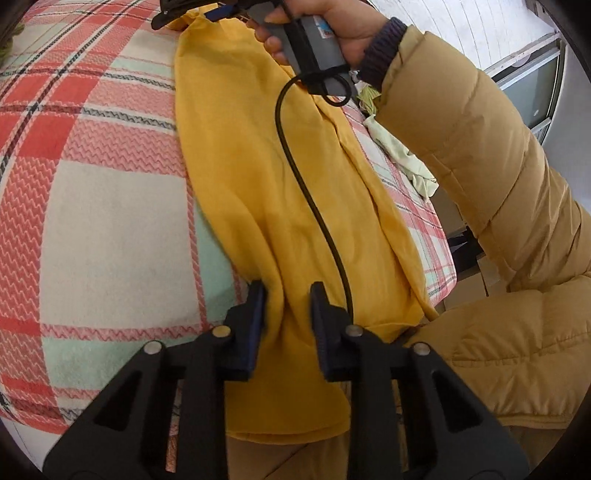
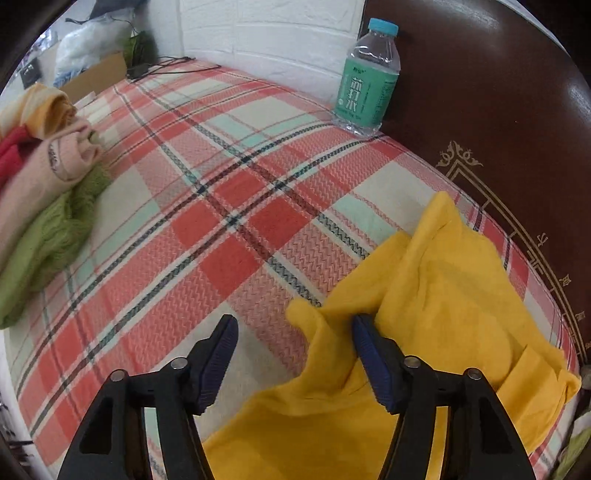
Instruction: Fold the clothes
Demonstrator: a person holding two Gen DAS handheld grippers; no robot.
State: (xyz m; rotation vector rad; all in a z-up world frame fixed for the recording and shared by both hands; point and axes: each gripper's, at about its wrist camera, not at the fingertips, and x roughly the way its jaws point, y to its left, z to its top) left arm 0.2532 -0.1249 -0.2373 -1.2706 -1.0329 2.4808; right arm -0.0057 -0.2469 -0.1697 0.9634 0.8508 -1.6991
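Note:
A yellow garment (image 1: 258, 155) lies stretched in a long band across the plaid bedspread (image 1: 92, 206). My left gripper (image 1: 288, 295) has its jaws partly apart with a bunched fold of the yellow cloth between them, at the garment's near end. My right gripper (image 2: 291, 332) is open over the garment's other end (image 2: 436, 295); a raised yellow corner stands between its fingers, untouched. In the left wrist view the right gripper (image 1: 195, 16) shows at the top, held by a hand, at the cloth's far end.
A pile of folded clothes, pink, green and yellow (image 2: 44, 177), lies at the left of the bed. A water bottle with a green label (image 2: 367, 77) stands by the dark brown headboard (image 2: 498, 110). A black cable (image 1: 314, 206) crosses the garment. Pale green cloth (image 1: 406, 155) lies at the bed's edge.

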